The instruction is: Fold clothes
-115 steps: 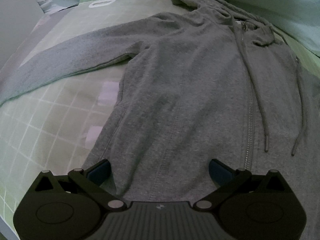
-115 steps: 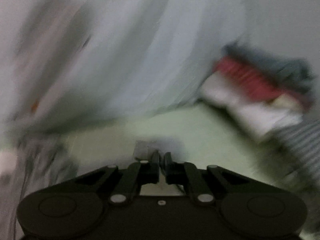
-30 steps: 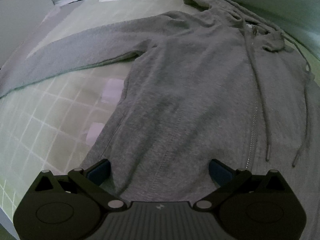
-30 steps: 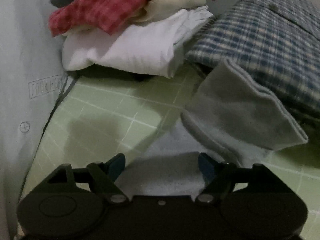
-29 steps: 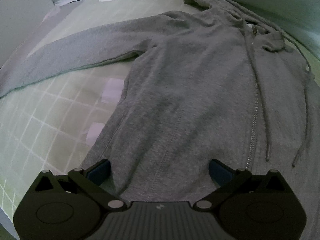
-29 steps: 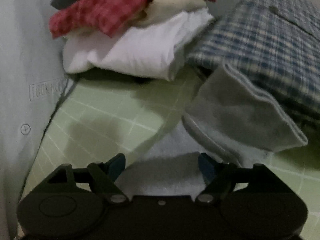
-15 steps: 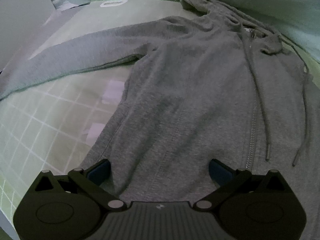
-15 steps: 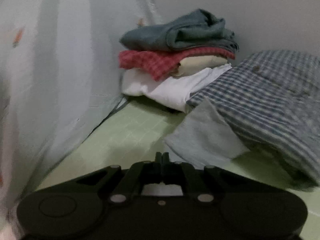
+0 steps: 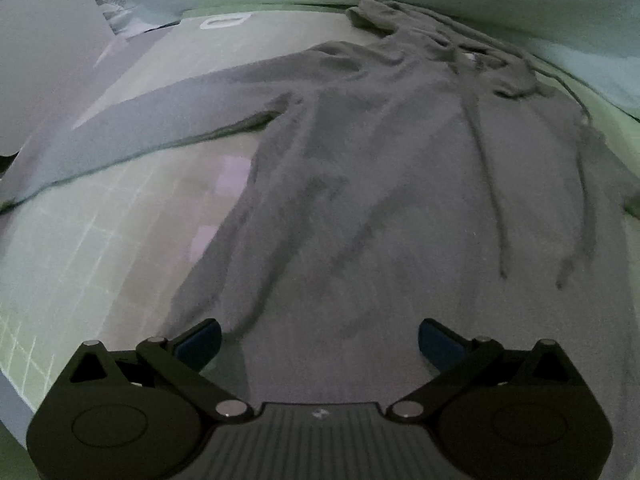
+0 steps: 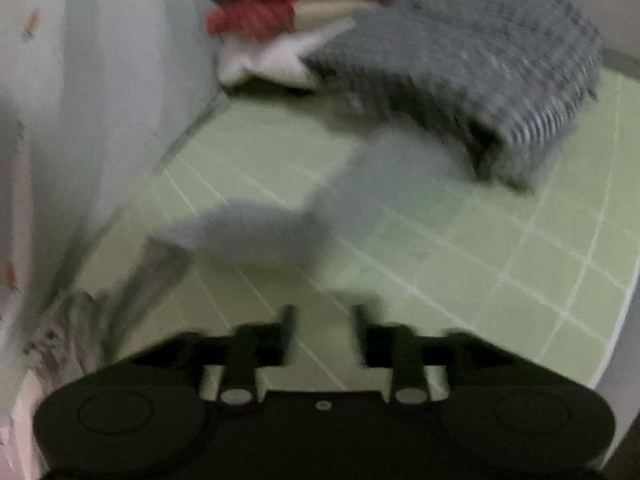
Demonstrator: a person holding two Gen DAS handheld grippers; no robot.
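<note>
Pulled back from the sleeve (image 10: 256,232), right hand-held gripper (image 10: 322,332) has just reopened, empty; hoodie (image 9: 380,208) stretches lengthwise ahead of wide-open left hand-held gripper (image 9: 320,340).

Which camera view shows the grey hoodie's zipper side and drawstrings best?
The left wrist view: the grey hoodie lies spread flat there, with both drawstrings visible. The right wrist view, blurred, shows only a grey sleeve on the green sheet.
</note>
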